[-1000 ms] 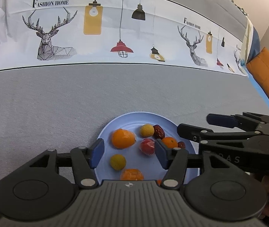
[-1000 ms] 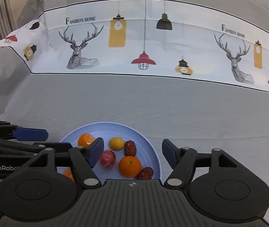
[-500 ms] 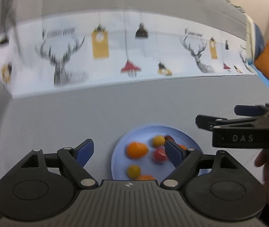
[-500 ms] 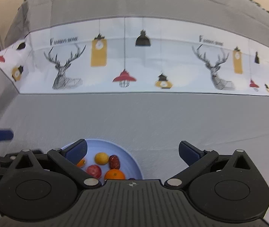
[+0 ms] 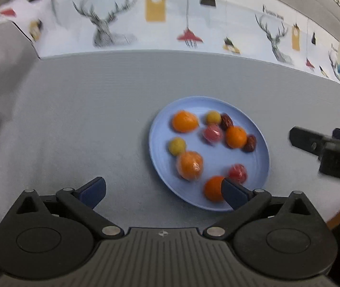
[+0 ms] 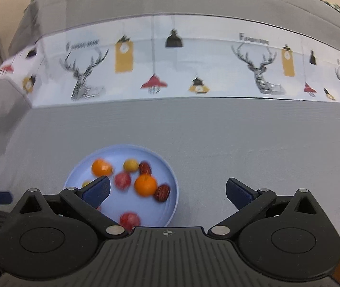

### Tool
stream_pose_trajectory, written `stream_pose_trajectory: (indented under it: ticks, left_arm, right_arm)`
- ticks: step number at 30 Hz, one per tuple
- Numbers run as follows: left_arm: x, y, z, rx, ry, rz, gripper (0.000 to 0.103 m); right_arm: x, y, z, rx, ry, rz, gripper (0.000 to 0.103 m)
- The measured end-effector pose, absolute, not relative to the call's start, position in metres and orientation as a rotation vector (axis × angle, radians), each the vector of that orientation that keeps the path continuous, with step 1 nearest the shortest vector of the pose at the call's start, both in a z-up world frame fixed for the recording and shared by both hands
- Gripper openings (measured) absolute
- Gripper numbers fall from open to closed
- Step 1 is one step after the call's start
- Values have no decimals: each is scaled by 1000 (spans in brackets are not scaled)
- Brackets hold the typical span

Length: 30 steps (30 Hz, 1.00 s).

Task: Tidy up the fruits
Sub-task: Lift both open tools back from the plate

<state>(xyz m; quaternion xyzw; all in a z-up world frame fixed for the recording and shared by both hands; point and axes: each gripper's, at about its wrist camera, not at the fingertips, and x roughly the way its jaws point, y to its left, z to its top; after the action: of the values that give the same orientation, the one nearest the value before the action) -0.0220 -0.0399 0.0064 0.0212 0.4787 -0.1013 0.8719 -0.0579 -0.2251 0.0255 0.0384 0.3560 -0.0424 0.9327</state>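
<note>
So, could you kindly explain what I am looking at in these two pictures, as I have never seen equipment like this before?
There is no robot here. A person holds a handheld two-finger gripper in each hand, and each gripper carries a wide-angle camera looking forward along its fingers. The black shape filling the bottom of each picture is that gripper's own body.

One picture is from the left gripper, the other from the right gripper. In the left view, the right gripper juts in at the right edge.

On the grey tablecloth sits a blue plate holding small fruits: orange ones, yellow ones, red ones and dark reddish-brown ones. Behind is a white band printed with deer and lamps.

Both grippers have just been opening and now stand wide open, with nothing between their fingers. Nothing is held.
</note>
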Motion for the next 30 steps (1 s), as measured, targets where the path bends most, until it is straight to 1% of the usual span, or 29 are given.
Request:
stream_pose_trajectory:
  ticks: [4, 10, 18, 22, 30]
  left_arm:
    - [-11, -36, 9, 41, 956, -173, 102]
    - [-4, -31, 2, 17, 1015, -167, 102]
    - [-4, -39, -4, 34, 1035, -172, 102]
    - [-5, -42, -6, 47, 1044, -176, 102]
    - [-4, -42, -9, 45, 1056, -179, 102]
  right_arm:
    - [-48, -216, 14, 9, 767, -85, 102]
    - [-34, -219, 0, 42, 839, -94, 102]
    - [-38, -218, 4, 39, 830, -80, 102]
    - [-36, -222, -4, 29, 857, -84, 102]
    - [-35, -223, -7, 27, 855, -84, 102]
